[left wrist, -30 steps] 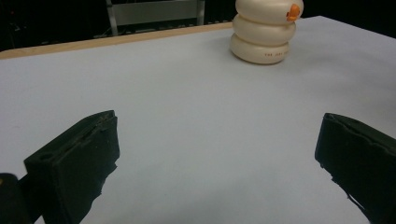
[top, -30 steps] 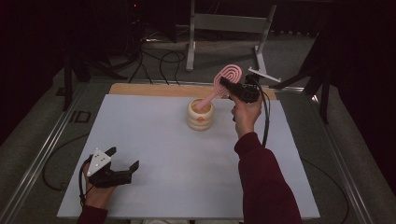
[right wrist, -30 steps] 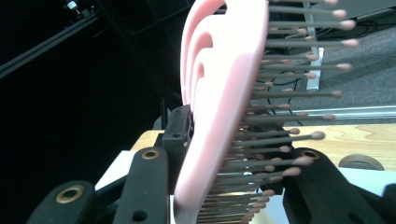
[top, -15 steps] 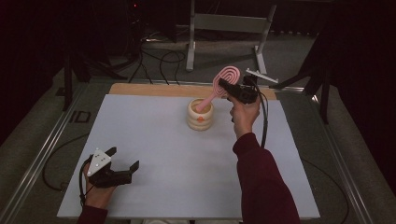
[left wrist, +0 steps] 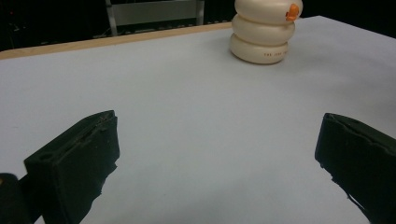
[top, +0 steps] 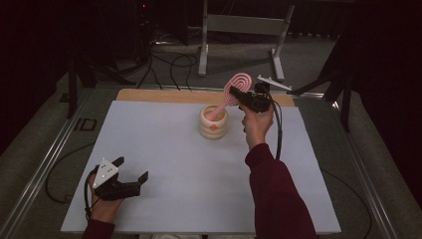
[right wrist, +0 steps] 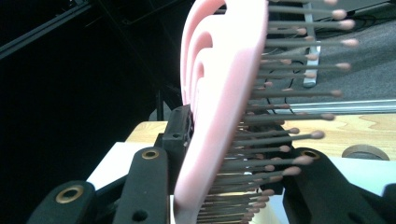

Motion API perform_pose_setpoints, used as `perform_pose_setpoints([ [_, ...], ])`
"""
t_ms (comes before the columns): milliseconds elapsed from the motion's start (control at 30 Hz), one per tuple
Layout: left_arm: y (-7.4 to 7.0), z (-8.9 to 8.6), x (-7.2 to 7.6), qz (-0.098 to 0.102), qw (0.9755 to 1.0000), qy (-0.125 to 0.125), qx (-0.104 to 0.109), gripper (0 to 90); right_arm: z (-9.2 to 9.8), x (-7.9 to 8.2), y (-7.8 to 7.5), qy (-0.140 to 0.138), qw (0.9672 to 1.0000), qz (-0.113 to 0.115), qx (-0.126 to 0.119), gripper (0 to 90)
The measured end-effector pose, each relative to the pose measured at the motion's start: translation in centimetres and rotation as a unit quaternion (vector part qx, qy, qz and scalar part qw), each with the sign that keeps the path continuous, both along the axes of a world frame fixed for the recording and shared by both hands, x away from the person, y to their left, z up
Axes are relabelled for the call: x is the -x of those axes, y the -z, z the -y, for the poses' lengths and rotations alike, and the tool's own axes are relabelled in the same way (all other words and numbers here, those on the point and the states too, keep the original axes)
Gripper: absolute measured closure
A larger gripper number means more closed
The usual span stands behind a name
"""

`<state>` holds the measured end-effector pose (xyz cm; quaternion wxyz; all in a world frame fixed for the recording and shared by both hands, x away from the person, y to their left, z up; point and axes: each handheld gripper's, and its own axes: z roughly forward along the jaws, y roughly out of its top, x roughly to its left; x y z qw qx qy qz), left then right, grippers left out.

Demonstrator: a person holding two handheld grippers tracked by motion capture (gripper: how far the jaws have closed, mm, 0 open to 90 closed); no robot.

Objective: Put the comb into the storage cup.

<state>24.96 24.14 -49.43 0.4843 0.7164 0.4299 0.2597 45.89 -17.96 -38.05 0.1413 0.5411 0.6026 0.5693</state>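
Right claw [top: 245, 97] clamped on pink hairbrush [top: 232, 91], handle in cream holder [top: 213, 123]

**Pink hairbrush slanted in the cream holder**

The hairbrush [top: 234, 89] is pink, with an oval head cut by looped slots and thin, ball-tipped bristles. Its handle end sits inside the cream holder [top: 213, 122], and its head tilts up and to the right of it. The holder stands upright, made of three stacked rounded rings with a small orange mark near the rim.

- Hairbrush [top: 236, 85]: pink, concentric oval openings, brown-tipped bristles.
- Ribbed holder [top: 213, 122]: cream, orange spot.
- Table mat [top: 169, 164]: pale grey-blue.
- Sleeve [top: 278, 199]: maroon.
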Motion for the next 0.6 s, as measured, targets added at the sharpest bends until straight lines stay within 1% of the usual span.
perform_pose_setpoints([
  [200, -0.01, 0.01, 0.01, 0.000, 1.0000, 0.000, 0.000, 0.7, -0.32, -0.01, 0.43, 0.000, 1.0000, -0.002, 0.002, 63.5],
  [600, 0.01, 0.02, 0.00, 0.000, 1.0000, 0.000, -0.001, 0.7, -0.75, -0.05, 0.73, 0.000, 1.0000, -0.004, 0.007, 63.5],
])
